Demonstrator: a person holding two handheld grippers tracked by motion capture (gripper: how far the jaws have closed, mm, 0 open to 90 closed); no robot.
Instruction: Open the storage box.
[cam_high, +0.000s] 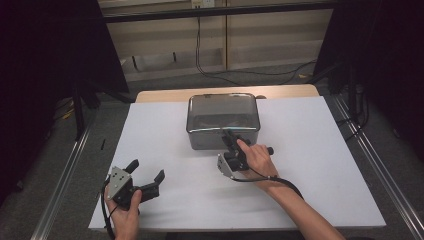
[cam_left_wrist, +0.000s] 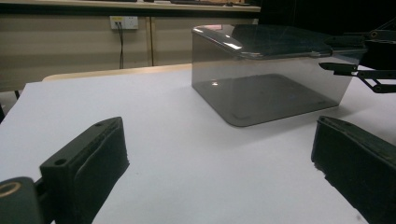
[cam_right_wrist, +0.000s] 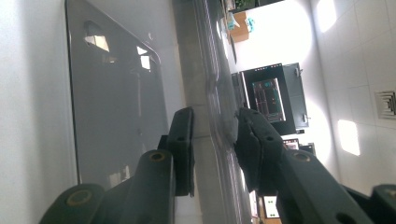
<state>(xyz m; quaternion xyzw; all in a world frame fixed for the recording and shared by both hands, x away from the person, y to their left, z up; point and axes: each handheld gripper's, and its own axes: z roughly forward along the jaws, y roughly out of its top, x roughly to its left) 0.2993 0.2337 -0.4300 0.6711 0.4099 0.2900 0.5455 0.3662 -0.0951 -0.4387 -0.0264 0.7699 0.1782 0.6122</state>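
A smoky translucent box with a lid stands at the middle back of the white table. My right gripper reaches the box's front edge. In the right gripper view its jaws stand narrowly apart around the lid's rim, one above and one below, with a thin gap left at the lower pad. The left gripper view shows the box and the right gripper at its lid edge. My left gripper rests at the front left of the table, wide open with nothing between its fingers.
The white sheet covers a wooden tabletop that shows along the far side. Metal rails run along both sides of the table. Cables lie on the floor beyond it, and a wall socket sits on the back wall.
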